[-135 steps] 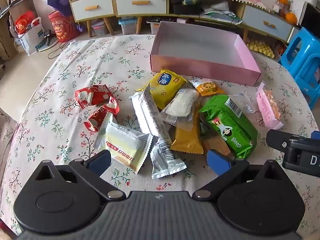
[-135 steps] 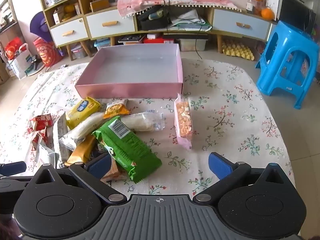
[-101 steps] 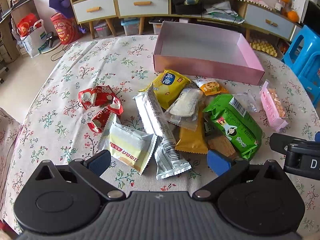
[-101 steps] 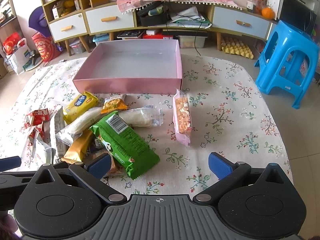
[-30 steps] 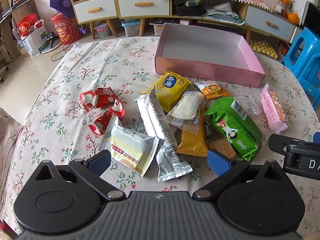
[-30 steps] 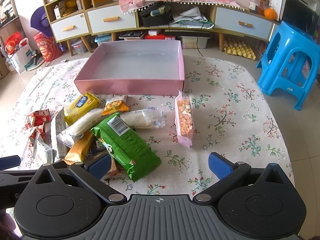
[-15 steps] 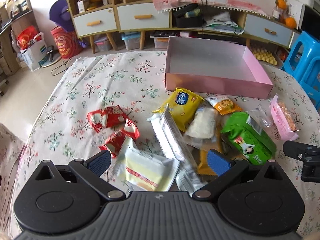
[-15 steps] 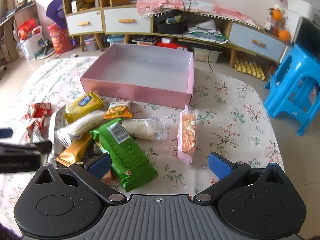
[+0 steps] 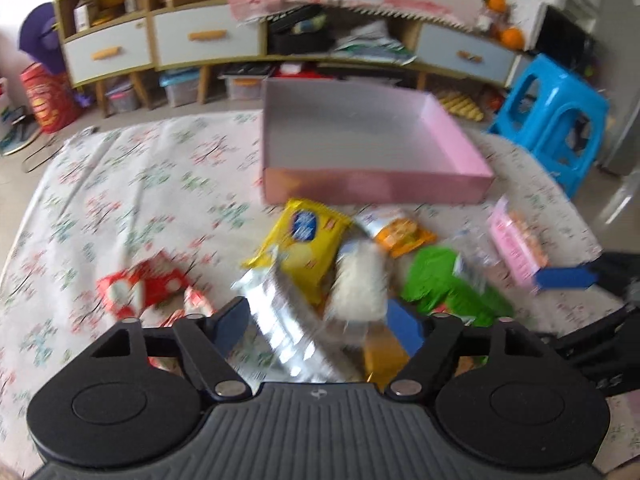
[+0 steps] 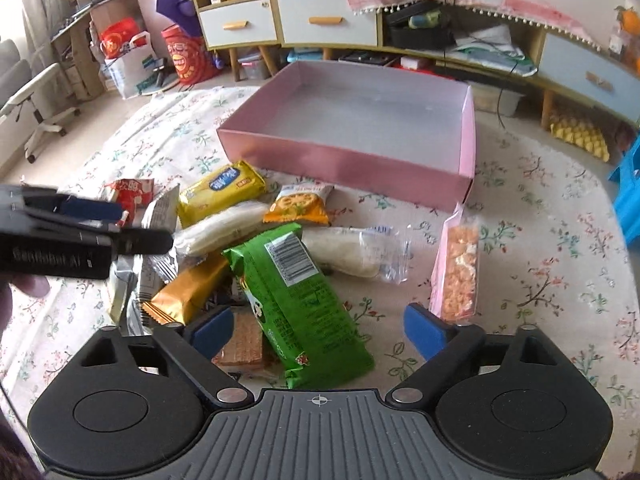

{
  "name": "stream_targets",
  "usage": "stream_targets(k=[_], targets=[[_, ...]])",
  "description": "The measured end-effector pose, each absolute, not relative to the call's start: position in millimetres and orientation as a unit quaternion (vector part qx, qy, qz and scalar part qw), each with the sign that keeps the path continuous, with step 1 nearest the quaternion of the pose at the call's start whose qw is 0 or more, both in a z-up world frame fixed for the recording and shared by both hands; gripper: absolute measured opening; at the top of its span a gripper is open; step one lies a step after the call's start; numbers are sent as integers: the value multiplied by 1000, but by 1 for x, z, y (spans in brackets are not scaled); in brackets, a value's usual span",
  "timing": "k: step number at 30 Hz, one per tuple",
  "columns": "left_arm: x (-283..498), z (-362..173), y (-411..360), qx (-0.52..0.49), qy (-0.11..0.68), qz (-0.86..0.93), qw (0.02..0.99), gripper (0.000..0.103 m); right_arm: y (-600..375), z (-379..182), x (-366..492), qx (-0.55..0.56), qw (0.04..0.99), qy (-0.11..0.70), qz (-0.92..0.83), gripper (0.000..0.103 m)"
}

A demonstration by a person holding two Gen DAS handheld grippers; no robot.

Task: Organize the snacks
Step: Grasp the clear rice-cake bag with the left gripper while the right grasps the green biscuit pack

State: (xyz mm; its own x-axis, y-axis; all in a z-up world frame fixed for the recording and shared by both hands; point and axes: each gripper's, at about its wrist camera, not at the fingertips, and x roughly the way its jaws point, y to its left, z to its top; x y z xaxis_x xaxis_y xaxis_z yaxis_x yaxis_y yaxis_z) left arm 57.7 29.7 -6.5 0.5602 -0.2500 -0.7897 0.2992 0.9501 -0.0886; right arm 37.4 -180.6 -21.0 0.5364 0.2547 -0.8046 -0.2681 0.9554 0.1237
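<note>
**Two wrist fisheyes over one snack table**

Each camera sits just behind its own gripper, looking forward and steeply down along the fingers. The left wrist view, blurred, hangs close over the silver foil packet (image 9: 292,320); the right is close over the green plastic packet (image 10: 296,300). Both share the shallow pink cardboard box (image 9: 376,188) and floral tablecloth (image 10: 540,248), cabinets behind

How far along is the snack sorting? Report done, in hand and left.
Done: nothing; the pink box holds no snacks.
In hand: nothing gripped. The left hand-held gripper has just been closing around the silver packet, the right hand-held gripper around the green packet; neither pinches yet.
Left: every snack, including the yellow packet and the pink-edged bag, lies on the tablecloth.
</note>
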Motion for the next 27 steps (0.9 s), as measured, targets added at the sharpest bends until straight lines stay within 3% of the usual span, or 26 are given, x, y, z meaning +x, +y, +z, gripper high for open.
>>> stream_targets(k=[6,13,27], targets=[[73,-9,23,7,442,-197,875,49,-180,-28,42,-1,873,461,162,80],[92,-17,14,-14,471,-207,858,43,-173,-38,50,-6,869,467,163,66],[108,-35,9,-32,527,-176,831,40,-174,-49,58,6,866,471,168,59]])
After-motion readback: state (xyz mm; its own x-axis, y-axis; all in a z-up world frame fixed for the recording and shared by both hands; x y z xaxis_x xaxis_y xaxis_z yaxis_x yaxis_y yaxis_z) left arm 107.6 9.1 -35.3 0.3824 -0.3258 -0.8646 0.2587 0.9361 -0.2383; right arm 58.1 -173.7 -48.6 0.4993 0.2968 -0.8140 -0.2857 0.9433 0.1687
